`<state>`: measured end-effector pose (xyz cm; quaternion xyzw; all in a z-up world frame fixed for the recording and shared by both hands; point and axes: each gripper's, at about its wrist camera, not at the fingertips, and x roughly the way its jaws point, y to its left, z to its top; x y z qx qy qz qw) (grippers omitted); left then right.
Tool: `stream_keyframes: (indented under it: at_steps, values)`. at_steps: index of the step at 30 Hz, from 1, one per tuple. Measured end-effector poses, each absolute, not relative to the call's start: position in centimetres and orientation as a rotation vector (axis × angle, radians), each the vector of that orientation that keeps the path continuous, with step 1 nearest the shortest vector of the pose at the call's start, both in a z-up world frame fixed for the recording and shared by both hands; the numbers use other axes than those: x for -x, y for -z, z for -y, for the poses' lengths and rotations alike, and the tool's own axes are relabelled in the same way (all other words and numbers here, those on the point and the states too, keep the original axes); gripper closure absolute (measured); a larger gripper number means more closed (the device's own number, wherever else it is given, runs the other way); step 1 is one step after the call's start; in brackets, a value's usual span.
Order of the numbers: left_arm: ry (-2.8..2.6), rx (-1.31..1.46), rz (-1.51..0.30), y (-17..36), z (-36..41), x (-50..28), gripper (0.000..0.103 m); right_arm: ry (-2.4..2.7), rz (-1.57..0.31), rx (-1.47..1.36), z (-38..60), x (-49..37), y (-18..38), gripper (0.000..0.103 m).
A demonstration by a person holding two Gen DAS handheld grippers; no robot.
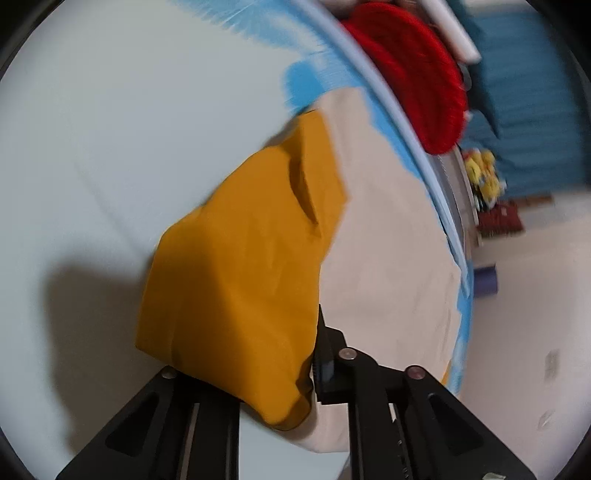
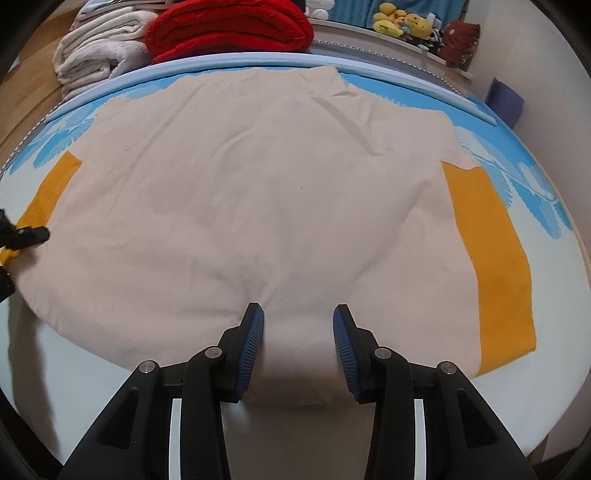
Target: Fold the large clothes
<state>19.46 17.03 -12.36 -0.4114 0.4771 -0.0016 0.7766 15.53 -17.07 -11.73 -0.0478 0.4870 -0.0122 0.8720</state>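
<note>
1. Left claw (image 1: 314, 373): together, clamped on the mustard sleeve (image 1: 236, 280) of the garment. In the left wrist view the cloth bunches over the left finger and hides it; only the right finger's ribbed pad shows at the pinch. The picture is smeared, so depth of bite cannot be judged.

2. Right claw (image 2: 298, 345): apart, pads either side of a raised hump of cream cloth at the near hem. Pads look beside the fold, not pressing it; I read this as steadying, not gripping.

3. Garment: large cream shirt (image 2: 258, 192) with mustard sleeves, spread flat on the bed (image 2: 74, 369). In the right wrist view one sleeve lies at 9 o'clock, where the left claw's tip shows, the other sleeve (image 2: 491, 258) at 3 o'clock, untouched. Hem is at 6 o'clock.

4. Step in hand, as judged: carry the 9 o'clock sleeve inward over the body.
 - Lift just enough to clear the cream panel; dragging would ripple it.
 - Lay the sleeve with its edge parallel to the side seam.
 - Keep the right claw pinning the hem so the body does not slide.

5. Outward: red blanket (image 2: 229, 29) and white blankets (image 2: 99, 51) stacked at 11 to 12 o'clock past the bed's edge; soft toys (image 2: 402, 22) at 1 o'clock. All well apart from the fold.
</note>
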Motion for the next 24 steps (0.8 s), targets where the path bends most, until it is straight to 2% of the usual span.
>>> stream_keyframes:
  at_steps: [9,15,22,24]
  values:
    - [-0.030,0.540,-0.935,1.5,-18.3,-15.9,0.095,-0.087,-1.057,0.133,11.7,-15.1,11.4,0.062]
    - [-0.050,0.437,-0.918,-0.9,-18.8,-14.6,0.096,-0.312,-1.153,0.196,8.9,-15.4,9.4,0.062]
    - [0.052,0.225,-0.867,-2.7,-10.3,-15.9,0.096,-0.310,-0.863,0.190,15.0,-16.9,-3.2,0.060]
    - [0.100,0.197,-0.854,-3.0,-8.0,-16.3,0.096,-0.280,-0.777,0.203,17.7,-17.2,-6.0,0.052]
